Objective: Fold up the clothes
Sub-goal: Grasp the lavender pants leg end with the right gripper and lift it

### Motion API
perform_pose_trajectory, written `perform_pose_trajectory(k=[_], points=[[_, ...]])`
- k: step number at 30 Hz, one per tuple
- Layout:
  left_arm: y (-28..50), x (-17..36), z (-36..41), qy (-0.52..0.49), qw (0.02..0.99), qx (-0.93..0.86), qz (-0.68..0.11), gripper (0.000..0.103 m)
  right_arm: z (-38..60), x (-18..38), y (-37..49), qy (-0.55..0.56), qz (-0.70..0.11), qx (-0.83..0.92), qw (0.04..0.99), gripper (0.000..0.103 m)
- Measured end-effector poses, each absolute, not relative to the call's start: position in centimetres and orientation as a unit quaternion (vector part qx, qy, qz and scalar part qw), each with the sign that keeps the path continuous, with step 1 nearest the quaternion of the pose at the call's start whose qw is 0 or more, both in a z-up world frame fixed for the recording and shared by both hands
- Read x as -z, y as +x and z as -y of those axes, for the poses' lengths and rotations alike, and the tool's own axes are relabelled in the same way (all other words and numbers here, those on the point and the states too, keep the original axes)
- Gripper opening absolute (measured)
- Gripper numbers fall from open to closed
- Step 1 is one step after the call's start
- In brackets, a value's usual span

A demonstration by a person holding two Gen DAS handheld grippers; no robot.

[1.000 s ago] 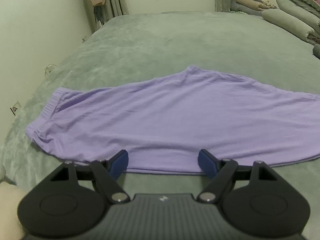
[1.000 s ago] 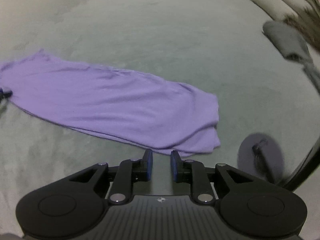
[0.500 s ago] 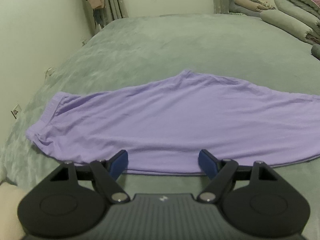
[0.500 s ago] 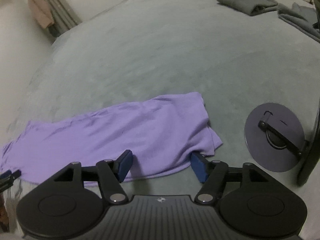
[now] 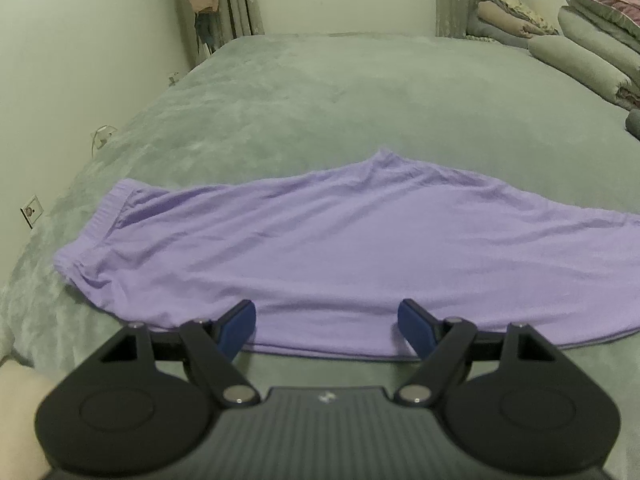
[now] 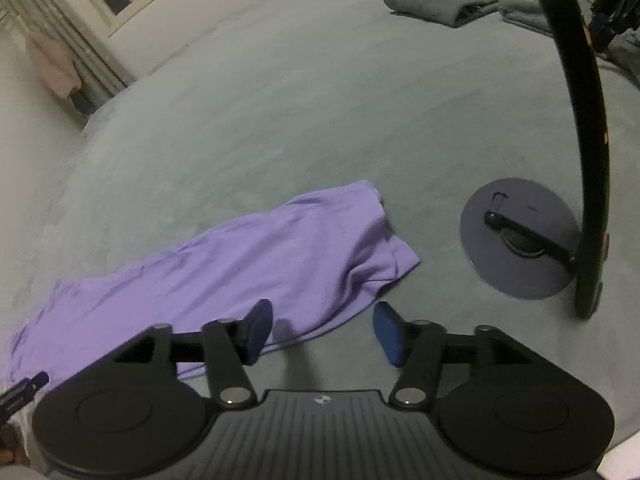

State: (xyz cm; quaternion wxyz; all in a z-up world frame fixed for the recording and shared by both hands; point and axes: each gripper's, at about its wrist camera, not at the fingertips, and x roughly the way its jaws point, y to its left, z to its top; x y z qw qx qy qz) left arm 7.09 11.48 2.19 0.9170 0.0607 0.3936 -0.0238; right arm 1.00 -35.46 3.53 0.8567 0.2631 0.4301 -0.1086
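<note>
Purple trousers (image 5: 340, 248) lie flat and folded lengthwise across the grey-green bed (image 5: 360, 92). I see my left gripper (image 5: 327, 322) low at their near edge, fingers spread wide and holding nothing. My right gripper (image 6: 323, 332) sits at the leg ends (image 6: 376, 248), fingers also spread, empty, one blue pad (image 6: 256, 330) over the cloth. Beside them stands a round-based stand (image 6: 520, 240).

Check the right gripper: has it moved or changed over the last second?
Yes. The right gripper swung rightward along the lilac knit trousers toward the round grey stand base, and its jaws went from nearly closed to wide open.
</note>
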Motion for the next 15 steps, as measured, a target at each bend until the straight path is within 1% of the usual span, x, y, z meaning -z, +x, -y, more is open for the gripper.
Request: perform_pose_trajectory(k=[3, 4, 5, 6, 9, 15], points=[[7.0, -2.3, -11.6, 0.057, 0.917, 0.025, -0.394, 0.078, 34.5, -2.8, 2.5, 0.248, -0.430, 0.122, 0.859, 0.057], [7.0, -2.3, -11.7, 0.056, 0.917, 0.024, -0.394, 0.078, 34.0, -2.9, 3.0, 0.238, -0.428, 0.126, 0.863, 0.046], [7.0, -2.3, -11.8, 0.054, 0.917, 0.022, -0.395, 0.078, 33.5, -2.9, 3.4, 0.228, -0.424, 0.130, 0.867, 0.032], [6.9, -2.3, -11.9, 0.052, 0.917, 0.019, -0.396, 0.078, 33.1, -3.2, 3.5, 0.224, -0.415, 0.126, 0.873, 0.007], [6.9, -2.4, -12.4, 0.044, 0.918, 0.016, -0.395, 0.078, 31.8, -3.9, 3.8, 0.210, -0.385, 0.113, 0.892, 0.007], [7.2, -2.7, -13.3, 0.019, 0.918, 0.011, -0.397, 0.078, 22.9, -7.8, 3.9, 0.087, -0.312, 0.009, 0.946, 0.007]])
